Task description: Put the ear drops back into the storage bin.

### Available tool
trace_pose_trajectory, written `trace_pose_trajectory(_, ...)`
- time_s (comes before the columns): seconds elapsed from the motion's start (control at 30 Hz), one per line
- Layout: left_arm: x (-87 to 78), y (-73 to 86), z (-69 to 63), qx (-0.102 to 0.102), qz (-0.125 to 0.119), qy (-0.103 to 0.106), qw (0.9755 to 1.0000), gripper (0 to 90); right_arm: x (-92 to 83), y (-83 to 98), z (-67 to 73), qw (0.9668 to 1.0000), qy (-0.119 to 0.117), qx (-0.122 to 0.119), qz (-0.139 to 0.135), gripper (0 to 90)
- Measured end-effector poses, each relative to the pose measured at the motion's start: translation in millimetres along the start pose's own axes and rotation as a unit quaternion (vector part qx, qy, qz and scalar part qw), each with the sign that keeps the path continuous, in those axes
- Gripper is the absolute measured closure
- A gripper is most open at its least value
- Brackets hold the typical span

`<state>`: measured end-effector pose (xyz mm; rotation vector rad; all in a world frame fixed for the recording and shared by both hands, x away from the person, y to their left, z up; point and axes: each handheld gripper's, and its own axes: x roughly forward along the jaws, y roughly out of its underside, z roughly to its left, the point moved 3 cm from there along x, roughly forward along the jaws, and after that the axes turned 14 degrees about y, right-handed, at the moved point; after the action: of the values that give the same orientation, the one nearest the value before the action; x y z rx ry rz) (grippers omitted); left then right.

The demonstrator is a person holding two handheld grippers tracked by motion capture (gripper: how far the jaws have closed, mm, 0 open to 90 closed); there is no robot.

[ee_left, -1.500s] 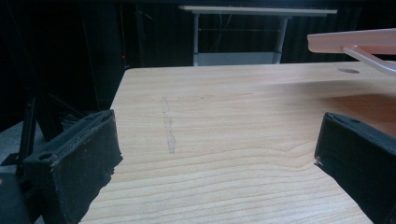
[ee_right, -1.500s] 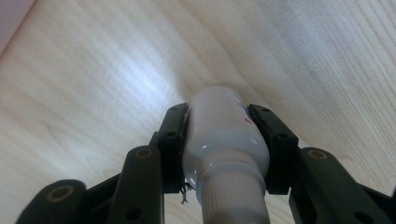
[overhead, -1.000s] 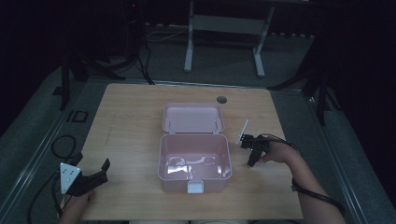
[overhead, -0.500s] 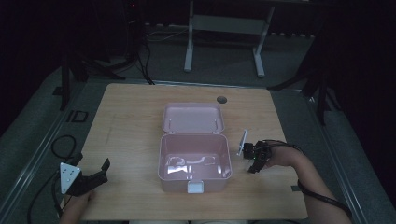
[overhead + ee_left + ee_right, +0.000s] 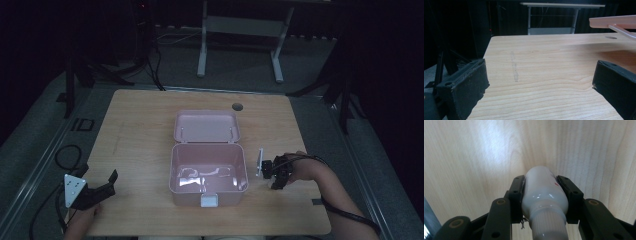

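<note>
So the right hand-held gripper (image 5: 272, 172) sat at the lower right of the high view, just right of the pink box (image 5: 208, 172), and it was pinching a small white bottle (image 5: 544, 192). In the right gripper view the bottle filled the middle, its ribbed neck at the bottom edge and its rounded end pointing up the frame at the wood, with both black pads pressed flat against its sides. A tiny red mark showed on its right flank. From above, the bottle (image 5: 260, 162) looked like a pale sliver sticking out of the gripper toward the box, not touching the box wall as far as I could tell.

The box sat mid-bench (image 5: 140, 125) with its lid (image 5: 206, 126) flipped open toward the top of the frame. Something pale lay on the box floor, too dim to make out.

The left hand-held gripper (image 5: 92, 192) was down in the lower left corner, spread wide with nothing between the jaws, well apart from the box.
</note>
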<state>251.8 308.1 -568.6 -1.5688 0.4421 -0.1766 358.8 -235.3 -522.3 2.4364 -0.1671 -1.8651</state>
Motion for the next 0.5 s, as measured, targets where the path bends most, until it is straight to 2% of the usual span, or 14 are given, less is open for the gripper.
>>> trace_pose_trajectory(0.1, 0.0, 0.0, -0.1, 0.000, 0.000, 0.000, 1.0000, 0.4, -2.7, -0.4, 4.0, 0.9998, 0.004, -0.021, 0.002, 59.7)
trace_pose_trajectory(0.3, 0.1, 0.0, 0.0, 0.000, 0.000, 0.000, 1.0000, 0.4, -12.0, -2.0, 9.1, 0.9989, 0.008, -0.046, 0.001, 59.6)
trace_pose_trajectory(0.5, 0.1, 0.0, 0.4, -0.002, 0.001, 0.002, 1.0000, 0.4, -19.0, -3.6, 9.4, 0.9985, 0.014, -0.053, 0.000, 59.7)
